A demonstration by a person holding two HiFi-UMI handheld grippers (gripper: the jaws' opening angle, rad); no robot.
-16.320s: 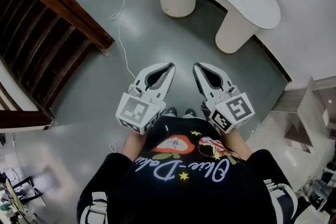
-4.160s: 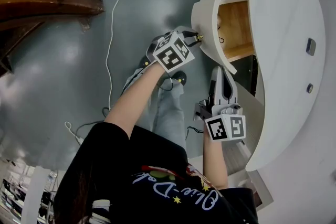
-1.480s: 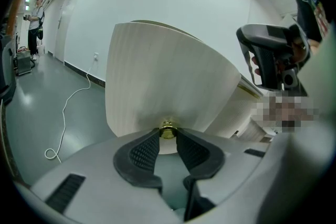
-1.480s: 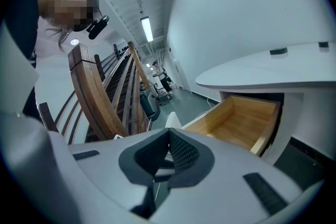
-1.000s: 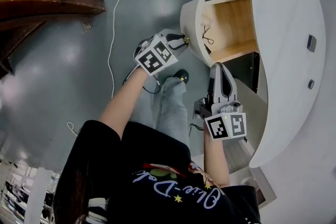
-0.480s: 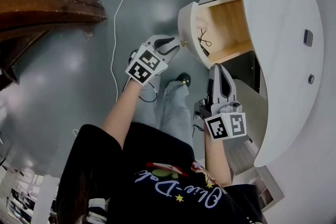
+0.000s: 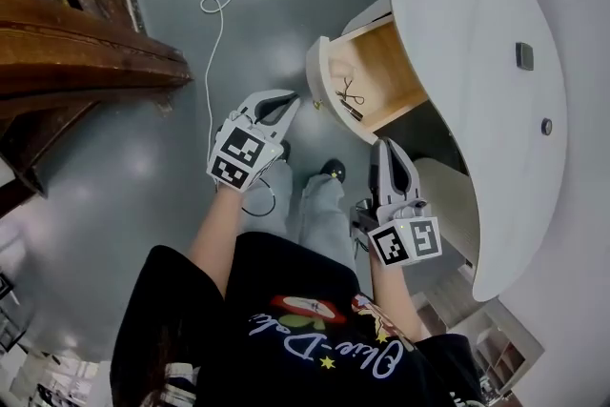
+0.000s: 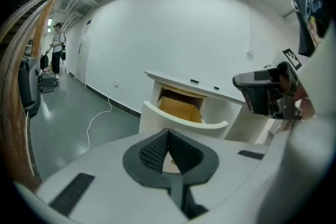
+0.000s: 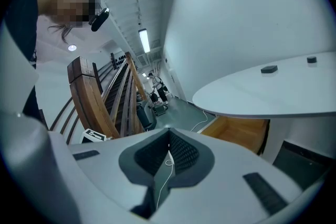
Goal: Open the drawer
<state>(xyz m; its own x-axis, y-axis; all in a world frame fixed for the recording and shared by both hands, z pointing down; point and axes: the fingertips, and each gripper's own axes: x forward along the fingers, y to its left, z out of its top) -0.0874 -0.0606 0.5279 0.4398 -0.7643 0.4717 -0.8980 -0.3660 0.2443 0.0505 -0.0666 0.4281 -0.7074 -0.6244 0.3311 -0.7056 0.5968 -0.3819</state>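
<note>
left gripper (image 7: 289,100): jaws together, empty | right gripper (image 7: 384,148): jaws together, empty | drawer (image 7: 317,77): pulled out, near ahead of left tips, untouched | why: opening looks done, so both hang clear

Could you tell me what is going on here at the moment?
A person stands beside a white desk with a gripper in each hand. The drawer under the desk top is pulled out, showing its wooden inside with a few small dark things in it. The left gripper is shut and empty, clear of the drawer front. The right gripper is shut too and touches nothing.
</note>
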